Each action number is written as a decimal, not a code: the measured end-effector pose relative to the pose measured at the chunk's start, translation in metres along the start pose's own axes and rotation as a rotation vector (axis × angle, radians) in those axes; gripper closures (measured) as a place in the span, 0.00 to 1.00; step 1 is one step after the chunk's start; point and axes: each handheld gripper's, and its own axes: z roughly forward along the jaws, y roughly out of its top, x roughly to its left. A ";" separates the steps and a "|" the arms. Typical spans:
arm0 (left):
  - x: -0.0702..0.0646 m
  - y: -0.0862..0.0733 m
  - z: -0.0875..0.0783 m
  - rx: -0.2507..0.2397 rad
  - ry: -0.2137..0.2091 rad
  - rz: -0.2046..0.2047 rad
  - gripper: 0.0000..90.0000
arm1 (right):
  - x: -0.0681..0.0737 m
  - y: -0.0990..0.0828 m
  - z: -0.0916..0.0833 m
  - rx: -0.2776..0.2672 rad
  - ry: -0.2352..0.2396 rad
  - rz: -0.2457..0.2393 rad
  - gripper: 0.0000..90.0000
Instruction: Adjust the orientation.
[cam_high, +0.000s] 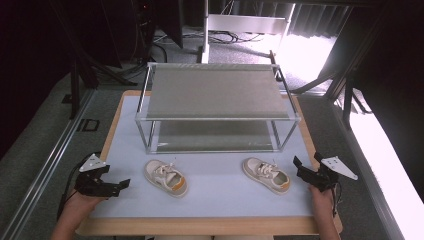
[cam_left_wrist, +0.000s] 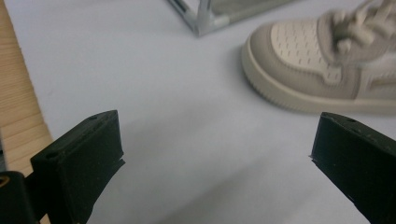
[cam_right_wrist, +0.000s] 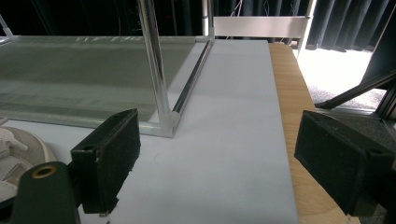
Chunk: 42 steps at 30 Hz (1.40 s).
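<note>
Your left gripper (cam_high: 116, 186) sits at the near left corner of the mat (cam_high: 210, 200), low over it, jaws spread wide with nothing between them. Its grey plate faces up and the cable trails back toward your left hand (cam_high: 80, 204). In the left gripper view the left gripper (cam_left_wrist: 217, 158) looks across bare mat, with the wooden table edge (cam_left_wrist: 16, 116) on one side and the toe of a shoe ahead past the far jaw.

Left shoe (cam_high: 166, 177): on the mat, near side, just in front of the rack's near left post. It lies on its sole, cream and grey with a tan heel, toe pointing far-left. It is apart from the rack and well apart from the left gripper. In the left gripper view the same left shoe (cam_left_wrist: 322, 65) shows its perforated toe and laces, slightly blurred.

Rack (cam_high: 215, 119): a two-shelf metal frame at the middle and far part of the mat. Both shelves are bare grey mesh.

Right shoe (cam_high: 266, 174): on the mat, near the rack's near right post, also on its sole, toe pointing far-left. It does not touch the rack.

Your right gripper (cam_high: 306, 161) hangs at the right edge of the mat, just right of the right shoe, jaws apart and holding nothing. In the right gripper view the right gripper (cam_right_wrist: 217, 158) faces the rack (cam_right_wrist: 163, 107) corner post, with the shoe at the left margin.
</note>
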 end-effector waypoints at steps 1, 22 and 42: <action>-0.001 0.001 -0.001 0.017 0.005 0.011 0.02 | 0.000 0.000 0.000 0.000 0.000 0.000 0.15; -0.012 0.021 -0.002 0.386 -0.026 0.061 0.02 | 0.000 0.000 0.000 0.002 0.004 -0.008 0.15; -0.031 0.031 0.004 0.652 -0.065 0.138 0.04 | 0.000 0.000 0.000 0.003 0.005 -0.008 0.15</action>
